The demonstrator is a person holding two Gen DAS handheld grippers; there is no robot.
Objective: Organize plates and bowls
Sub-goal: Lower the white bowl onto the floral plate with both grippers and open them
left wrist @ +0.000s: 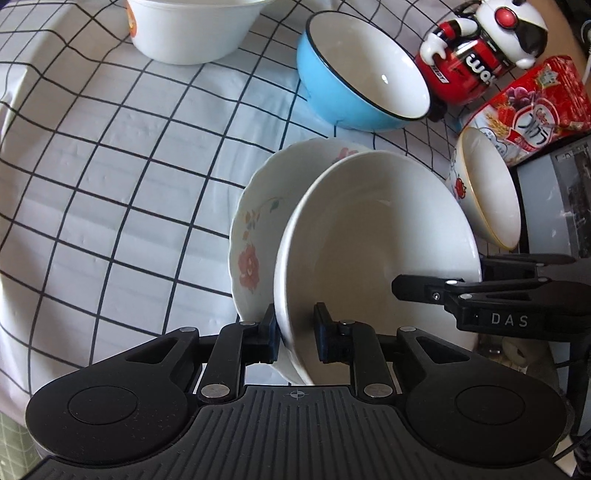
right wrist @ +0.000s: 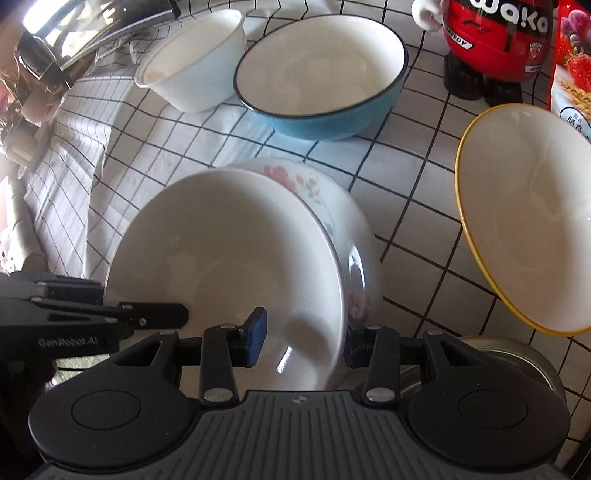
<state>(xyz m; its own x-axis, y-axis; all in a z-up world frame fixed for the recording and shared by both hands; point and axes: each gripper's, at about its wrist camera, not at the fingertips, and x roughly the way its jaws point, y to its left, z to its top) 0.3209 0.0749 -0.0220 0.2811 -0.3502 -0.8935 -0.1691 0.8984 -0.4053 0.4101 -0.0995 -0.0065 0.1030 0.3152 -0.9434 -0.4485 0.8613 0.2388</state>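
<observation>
While both grippers meet on it, the plain white bowl serves as the landmark for this entry; it sits tilted over the checked cloth of the bench.

Left gripper: clenched on the near rim of the white bowl, one finger outside the wall, the other inside.

Right gripper: grasping the same bowl's rim at another spot, blue pad inside the bowl, the other finger outside the wall; seen in the left view entering from the right edge.

Flowered plate: directly behind the white bowl, touching or nearly touching it, rose pattern visible on its rim.

Blue bowl: beyond the white bowl, white inside, dark rim, apart from it.

White tub-shaped bowl: farther back than the blue bowl, to its left.

Yellow-rimmed bowl: right of the white bowl, tipped on its side, apart from it.

Red-and-white toy figure and red cereal packet: behind the yellow-rimmed bowl.
</observation>
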